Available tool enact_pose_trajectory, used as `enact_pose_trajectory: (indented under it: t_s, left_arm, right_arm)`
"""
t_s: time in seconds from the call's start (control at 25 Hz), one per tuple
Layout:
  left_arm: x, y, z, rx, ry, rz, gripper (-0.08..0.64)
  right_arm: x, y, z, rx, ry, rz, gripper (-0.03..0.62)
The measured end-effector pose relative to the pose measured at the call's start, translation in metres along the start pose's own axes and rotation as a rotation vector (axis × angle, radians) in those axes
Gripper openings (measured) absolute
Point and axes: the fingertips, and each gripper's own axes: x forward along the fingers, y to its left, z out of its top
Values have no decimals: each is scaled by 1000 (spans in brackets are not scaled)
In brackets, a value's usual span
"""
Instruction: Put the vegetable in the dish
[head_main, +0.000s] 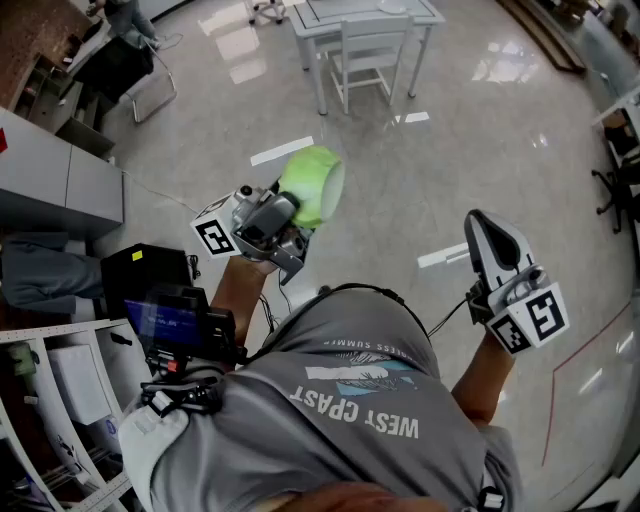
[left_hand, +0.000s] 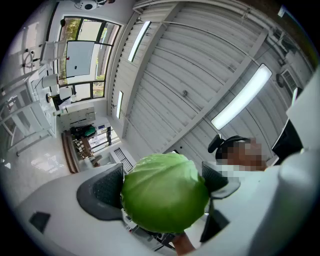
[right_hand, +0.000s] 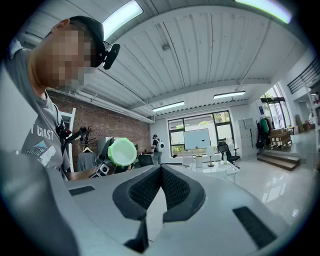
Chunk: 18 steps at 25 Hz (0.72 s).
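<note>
A round green cabbage (head_main: 314, 184) is held up in the air in front of the person, over bare floor. My left gripper (head_main: 300, 203) is shut on it. In the left gripper view the cabbage (left_hand: 165, 192) fills the gap between the two dark pads (left_hand: 102, 192), which press on its sides with the jaws spread wide. My right gripper (head_main: 487, 232) points upward at the person's right, shut and empty; its pads (right_hand: 145, 190) meet in the right gripper view. The cabbage (right_hand: 122, 151) also shows small at that view's left. No dish is in view.
A white table with a white chair (head_main: 365, 45) stands far ahead on the glossy floor. A dark chair (head_main: 130, 70) and a grey cabinet (head_main: 60, 170) are at the left. White shelving (head_main: 50, 400) is at the lower left. A glass table (right_hand: 215, 167) stands in the distance.
</note>
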Motion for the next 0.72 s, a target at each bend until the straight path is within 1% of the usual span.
enact_pose_trajectory:
  t_s: [0.36, 0.48, 0.64, 0.72]
  left_arm:
    - [0, -1, -3, -15, 2, -1, 499]
    - [2, -1, -3, -3, 6, -2, 499]
    - [6, -7, -13, -22, 4, -1, 499]
    - [13, -3, -23, -10, 9, 3, 499]
  right_arm:
    - [-1, -1, -1, 16, -8, -2, 6]
    - [-2, -2, 1, 25, -28, 6, 7]
    - [-13, -1, 5, 43, -65, 17, 8]
    - [-21, -11, 2, 52, -74, 23, 8]
